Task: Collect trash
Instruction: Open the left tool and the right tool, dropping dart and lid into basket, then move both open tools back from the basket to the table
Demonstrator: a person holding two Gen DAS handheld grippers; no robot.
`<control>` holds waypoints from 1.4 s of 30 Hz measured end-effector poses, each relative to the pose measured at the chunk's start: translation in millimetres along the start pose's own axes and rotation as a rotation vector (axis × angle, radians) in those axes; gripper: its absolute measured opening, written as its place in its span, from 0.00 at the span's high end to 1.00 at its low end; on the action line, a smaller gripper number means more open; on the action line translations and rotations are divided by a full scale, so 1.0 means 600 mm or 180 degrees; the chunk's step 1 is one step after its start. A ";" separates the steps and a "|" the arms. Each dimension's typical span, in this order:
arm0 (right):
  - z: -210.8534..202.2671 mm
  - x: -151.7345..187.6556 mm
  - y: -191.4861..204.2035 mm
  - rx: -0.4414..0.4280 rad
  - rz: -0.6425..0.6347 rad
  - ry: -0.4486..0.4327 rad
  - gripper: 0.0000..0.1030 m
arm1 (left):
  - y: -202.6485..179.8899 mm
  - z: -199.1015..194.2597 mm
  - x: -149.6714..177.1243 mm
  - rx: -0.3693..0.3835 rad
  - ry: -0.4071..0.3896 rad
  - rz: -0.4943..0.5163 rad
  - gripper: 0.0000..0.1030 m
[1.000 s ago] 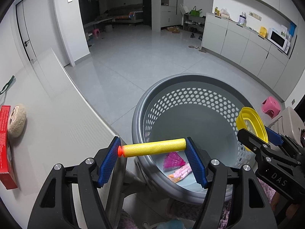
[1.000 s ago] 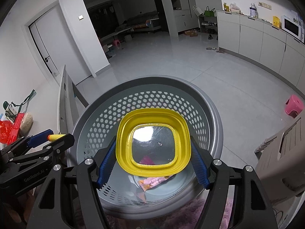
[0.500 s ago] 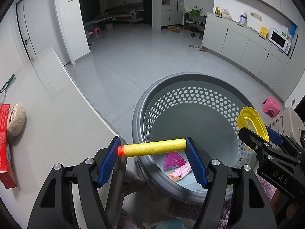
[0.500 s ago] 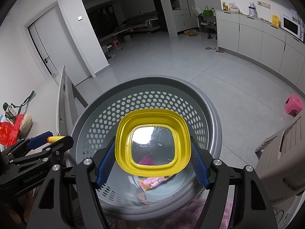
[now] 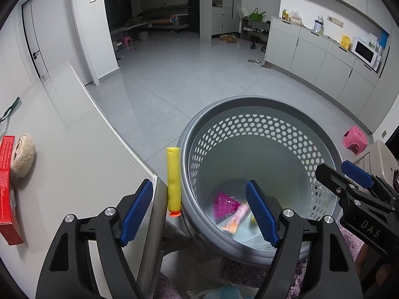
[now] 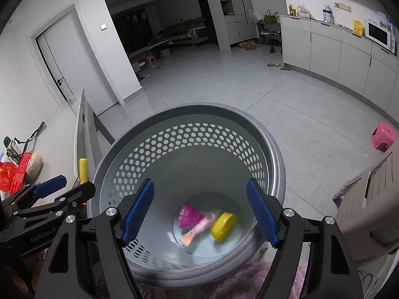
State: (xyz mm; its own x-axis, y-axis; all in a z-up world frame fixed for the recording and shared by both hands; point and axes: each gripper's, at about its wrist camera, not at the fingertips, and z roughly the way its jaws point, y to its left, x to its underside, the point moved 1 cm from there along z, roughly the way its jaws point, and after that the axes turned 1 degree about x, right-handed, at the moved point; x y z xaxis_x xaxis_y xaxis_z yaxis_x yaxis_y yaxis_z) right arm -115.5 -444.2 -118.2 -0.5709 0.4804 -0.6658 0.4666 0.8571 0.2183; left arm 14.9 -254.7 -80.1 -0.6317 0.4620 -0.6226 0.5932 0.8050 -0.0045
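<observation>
The grey perforated basket (image 5: 251, 99) stands on the floor below both grippers. My left gripper (image 5: 199, 209) is open and still opening, with nothing between its blue pads. The yellow foam dart (image 5: 173, 179) hangs upright, orange tip down, outside the basket between its rim and the table edge. My right gripper (image 6: 199, 209) is open and still opening, also empty. The yellow lid (image 6: 223, 223) lies on the basket (image 6: 271, 154) floor beside a pink shuttlecock (image 6: 189, 215) and a pink wrapper (image 6: 199, 229). The right wrist view also shows the dart (image 6: 83, 168) and the left gripper (image 6: 67, 190).
A white table (image 5: 74, 162) at the left carries a red box (image 5: 6, 186) and a round beige plush (image 5: 23, 155). A pink stool (image 5: 355, 140) and a beige crate (image 6: 369, 199) stand at the right. A purple rug (image 6: 249, 281) lies under the basket.
Both grippers opened. The lid dropped from the right gripper into the basket. The dart left the left gripper, swung upright and dropped outside the basket rim.
</observation>
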 end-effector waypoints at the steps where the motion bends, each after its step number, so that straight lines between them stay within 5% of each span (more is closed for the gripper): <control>1: 0.000 0.000 0.000 -0.0001 0.0002 -0.0001 0.29 | 0.000 0.000 0.000 0.0002 -0.0001 -0.0002 0.27; 30: -0.046 0.002 0.007 -0.0069 -0.0021 -0.0136 0.29 | 0.030 -0.062 0.004 -0.0064 -0.0208 -0.0152 0.25; 42: -0.071 0.005 0.056 -0.0263 -0.0211 -0.0208 0.29 | 0.074 -0.119 0.025 -0.0250 -0.0378 -0.0333 0.23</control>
State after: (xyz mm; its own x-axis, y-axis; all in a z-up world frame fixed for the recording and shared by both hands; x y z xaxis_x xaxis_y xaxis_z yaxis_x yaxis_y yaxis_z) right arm -130.0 -405.8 -82.6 -0.5522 0.4113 -0.7252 0.3705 0.9003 0.2284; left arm -3.9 -185.2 -33.7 -0.6217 0.3306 -0.7101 0.4836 0.8751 -0.0160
